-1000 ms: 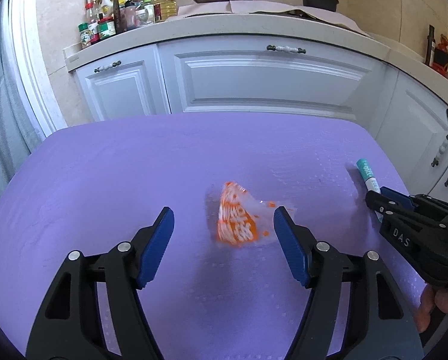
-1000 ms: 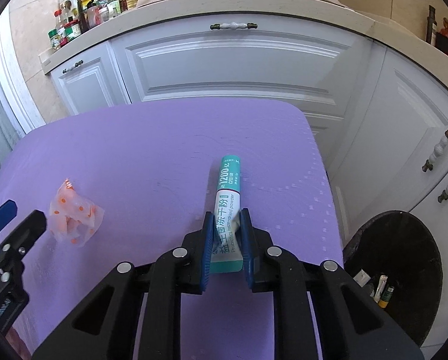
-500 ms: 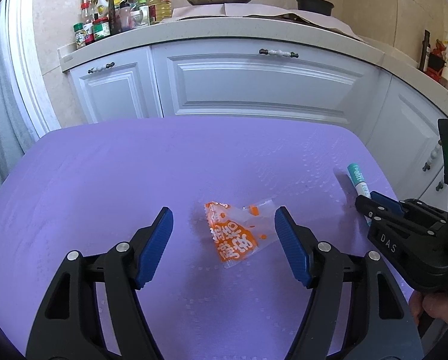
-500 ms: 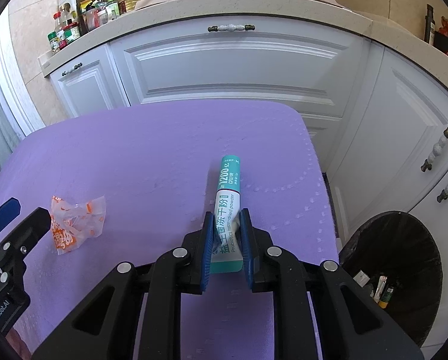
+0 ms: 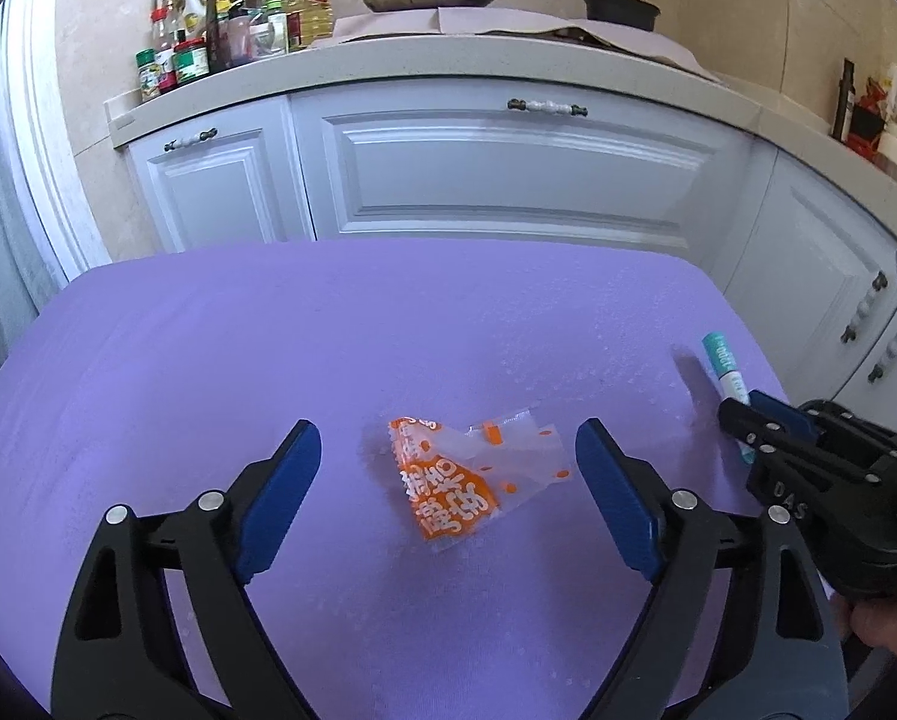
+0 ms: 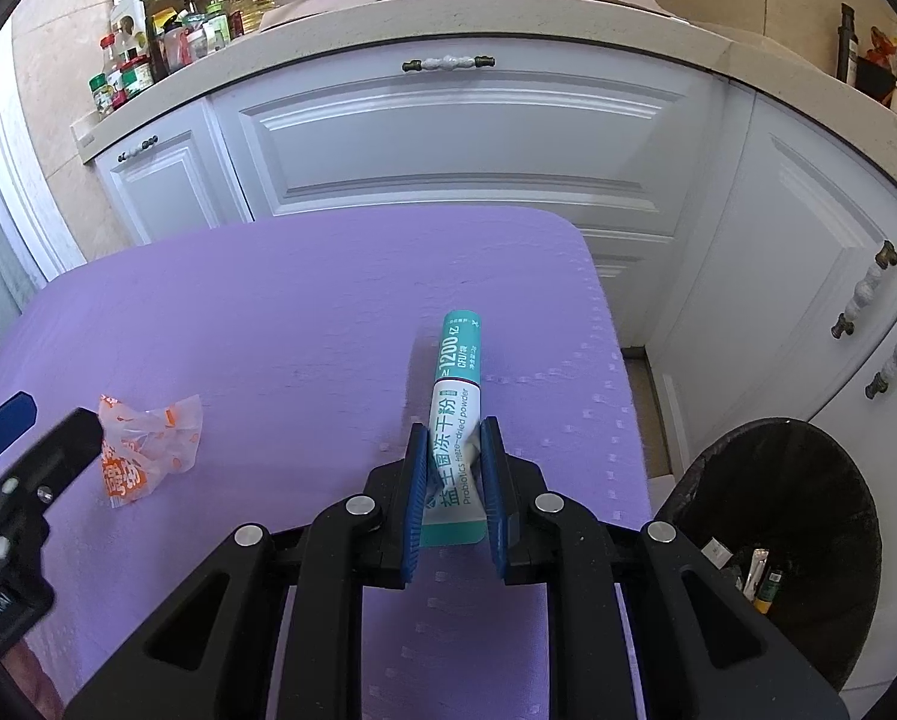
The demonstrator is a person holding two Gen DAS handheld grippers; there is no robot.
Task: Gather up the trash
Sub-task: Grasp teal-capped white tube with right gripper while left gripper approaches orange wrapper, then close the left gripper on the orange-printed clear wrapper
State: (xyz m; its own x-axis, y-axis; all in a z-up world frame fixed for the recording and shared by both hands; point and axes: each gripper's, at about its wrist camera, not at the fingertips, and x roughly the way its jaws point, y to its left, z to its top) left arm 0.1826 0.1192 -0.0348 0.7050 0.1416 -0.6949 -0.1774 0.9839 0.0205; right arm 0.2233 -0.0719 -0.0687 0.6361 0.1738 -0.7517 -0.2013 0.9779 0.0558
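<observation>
A crumpled orange and clear plastic wrapper [image 5: 466, 480] lies on the purple table [image 5: 268, 348]. My left gripper [image 5: 448, 480] is open, its blue fingers on either side of the wrapper and apart from it. The wrapper also shows in the right wrist view [image 6: 142, 450]. My right gripper [image 6: 453, 468] is shut on a teal and white probiotic powder sachet [image 6: 457, 396] and holds it just above the table near its right edge. The sachet's tip shows in the left wrist view [image 5: 725, 360].
A black trash bin [image 6: 796, 540] with several bits of litter in it stands on the floor right of the table. White cabinets [image 5: 508, 174] and a counter with bottles, a pan and a pot stand behind the table.
The wrapper has unfolded and flattened on the table, and the left gripper has drawn back a little from it. The right gripper has lifted the sachet slightly, still shut on it.
</observation>
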